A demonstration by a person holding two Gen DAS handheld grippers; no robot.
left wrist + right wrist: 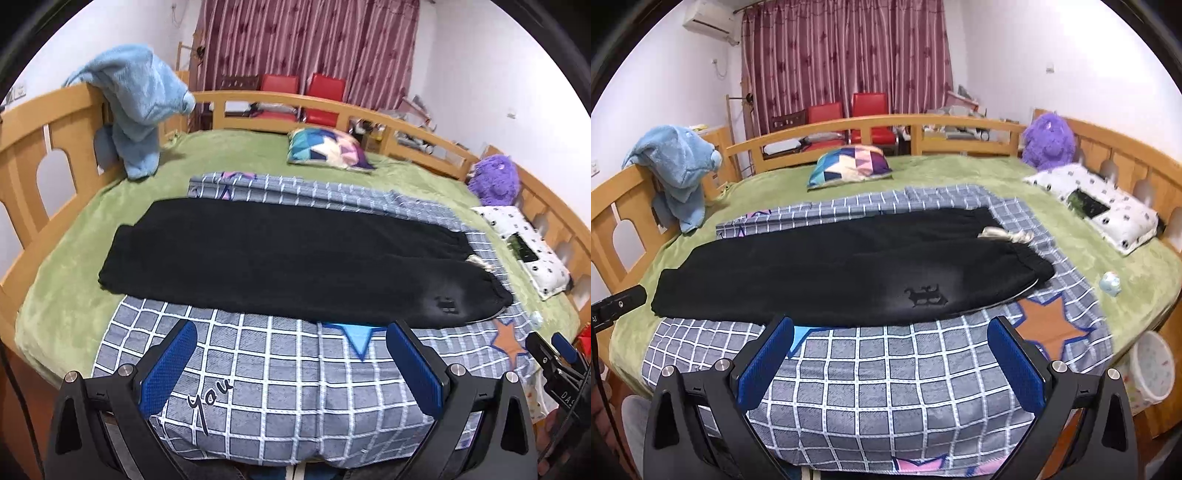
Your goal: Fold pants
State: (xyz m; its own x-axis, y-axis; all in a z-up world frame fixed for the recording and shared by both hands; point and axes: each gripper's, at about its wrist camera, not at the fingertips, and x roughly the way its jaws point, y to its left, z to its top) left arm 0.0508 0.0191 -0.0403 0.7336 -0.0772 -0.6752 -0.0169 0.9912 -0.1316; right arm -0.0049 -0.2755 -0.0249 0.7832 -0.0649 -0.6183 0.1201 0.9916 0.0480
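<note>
Black pants (295, 258) (849, 273) lie flat across a grey checked blanket (280, 387) (886, 387) on the bed. Their legs run left, and the waistband with a pale drawstring (1004, 234) is at the right. A small embroidered logo (925, 295) sits near the waist. My left gripper (291, 332) hovers open over the blanket, just short of the pants' near edge, holding nothing. My right gripper (891, 325) is also open and empty, near the logo end. Each gripper shows at the edge of the other view: the right gripper (554, 354), the left gripper (617, 304).
A green cover (960, 173) and wooden rails (258, 98) surround the blanket. A blue plush (136, 103) hangs on the left rail. A patchwork pillow (849, 166), purple plush (1049, 140), white pillow (1108, 206) and small toy (1110, 284) lie around. A white basket (1152, 365) stands beside the bed.
</note>
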